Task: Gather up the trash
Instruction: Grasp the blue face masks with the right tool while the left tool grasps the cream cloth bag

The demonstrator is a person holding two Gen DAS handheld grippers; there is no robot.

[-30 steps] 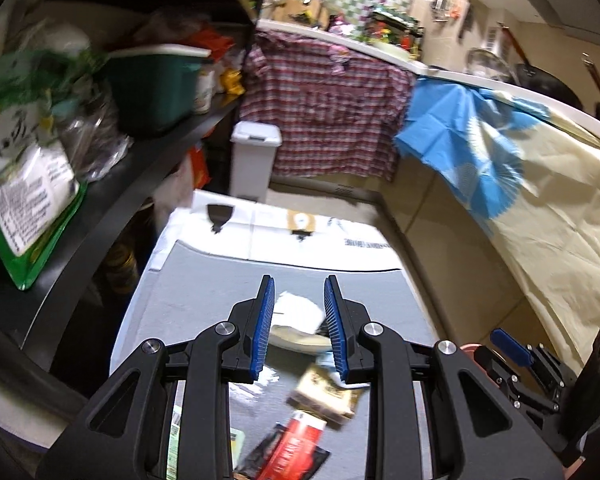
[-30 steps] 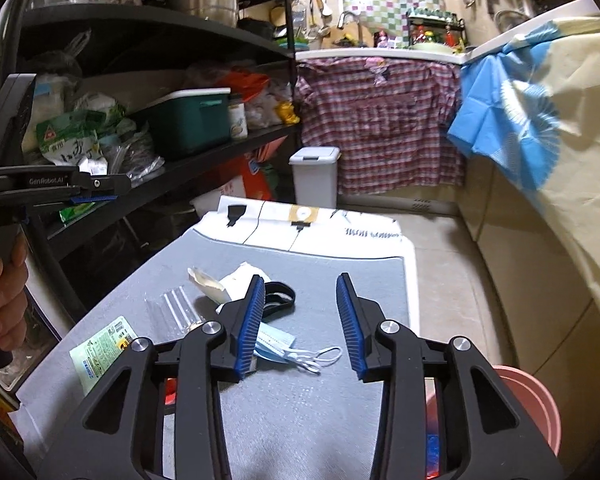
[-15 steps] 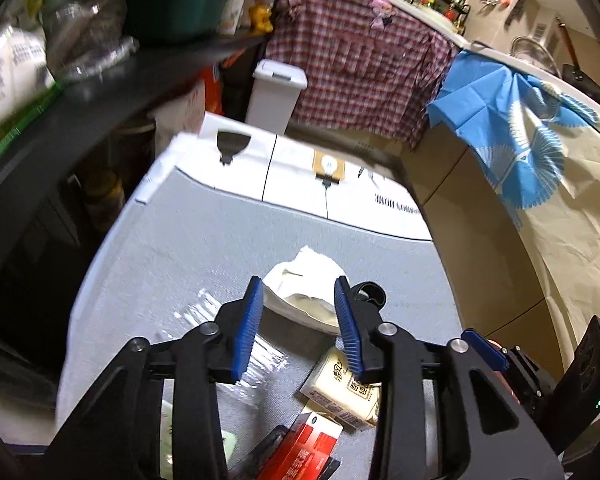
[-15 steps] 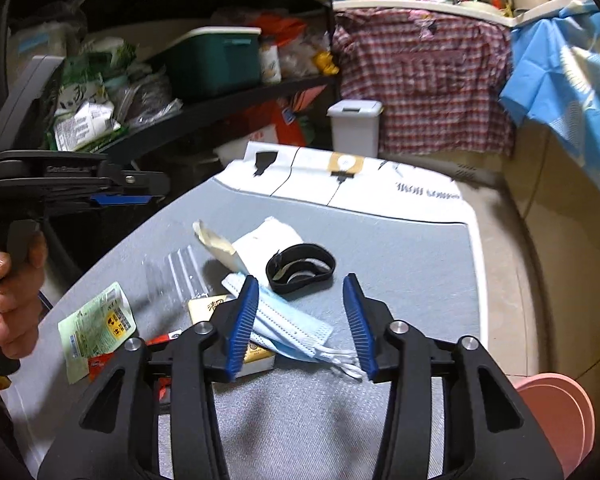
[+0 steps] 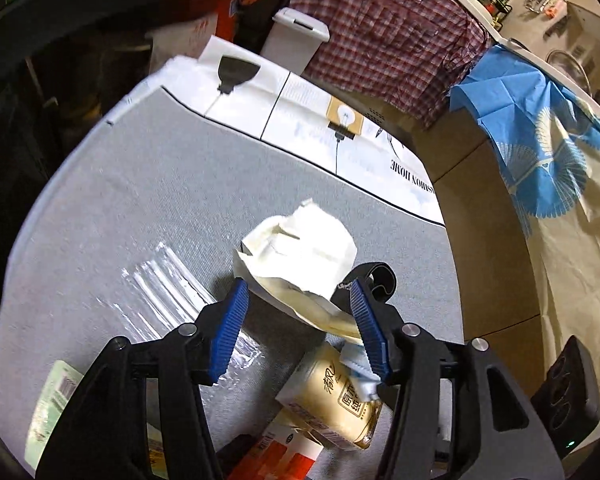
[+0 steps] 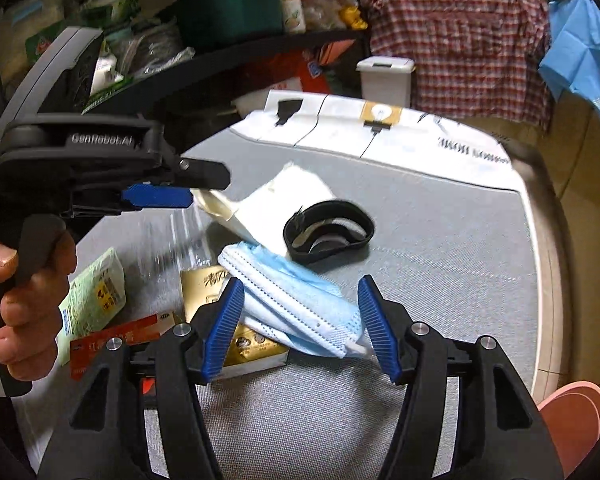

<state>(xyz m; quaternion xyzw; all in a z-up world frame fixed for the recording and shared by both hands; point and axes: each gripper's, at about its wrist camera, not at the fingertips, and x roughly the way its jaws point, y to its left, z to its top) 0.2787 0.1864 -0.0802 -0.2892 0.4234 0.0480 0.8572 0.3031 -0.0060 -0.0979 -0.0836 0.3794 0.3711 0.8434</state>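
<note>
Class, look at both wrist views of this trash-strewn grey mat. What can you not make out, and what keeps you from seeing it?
- Gold carton, left wrist view: partly hidden by the left tongs; its print is too small to read.
- Red packet, right wrist view: lower part behind the right tongs.
- Pink bin, right wrist view: cut off by the frame edge, contents unseen.
- Clear wrapper, left wrist view: glare blurs its outline.

Dim warm indoor light from overhead, both views. Heavy fisheye bend, black vignette at corners. Grey table [image 5: 148, 184] evenly lit; soft short shadows under the crumpled paper [image 5: 300, 248] and black band [image 6: 328, 232]. Glare streaks on clear plastic wrap [image 5: 168, 292], smeared by motion blur in the right wrist view. Shelf [image 6: 228, 60] area dark and murky. Table's far edge slightly blurred.
</note>
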